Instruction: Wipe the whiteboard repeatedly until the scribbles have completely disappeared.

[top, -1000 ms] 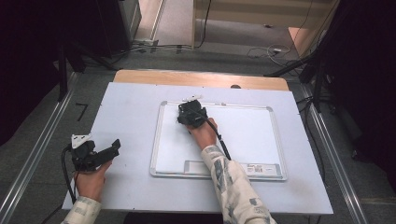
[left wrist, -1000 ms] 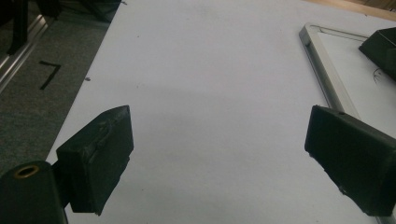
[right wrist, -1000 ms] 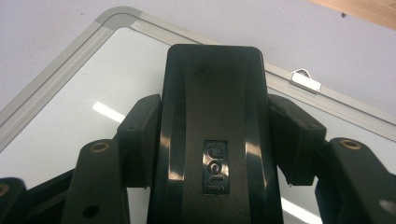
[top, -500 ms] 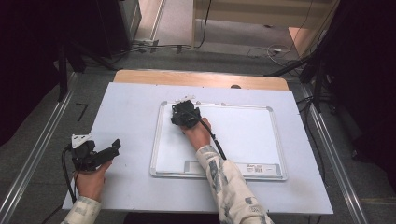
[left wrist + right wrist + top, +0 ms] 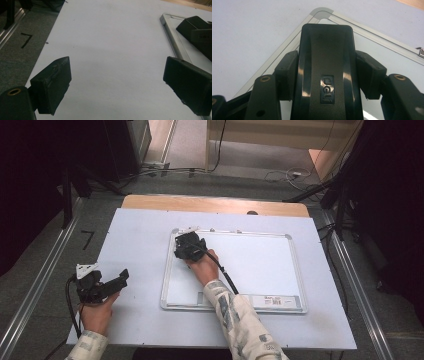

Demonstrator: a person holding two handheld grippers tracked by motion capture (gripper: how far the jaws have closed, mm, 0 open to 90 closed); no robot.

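A whiteboard [image 5: 260, 265] with a silver frame lies flat on the pale table cover. My right gripper [image 5: 186, 246] is shut on a black board eraser [image 5: 327, 67] marked "deli", pressed on the board near its far left corner [image 5: 322, 11]. The jaws clamp the eraser's two sides. My left gripper [image 5: 112, 282] rests on the cover left of the board, its jaws wide apart and nothing between them. From the left gripper view I see the whiteboard frame [image 5: 172, 40] and the eraser [image 5: 197, 27] at the right.
The white table cover [image 5: 135, 245] lies over a wooden table whose far edge [image 5: 215, 204] shows. Metal rails [image 5: 45, 275] run along both sides. A "7" mark [image 5: 26, 40] is on the grey floor. Cables lie beyond the table.
My right gripper has slid the eraser leftward across the board's upper part, toward its far left corner. The left gripper has stayed put.
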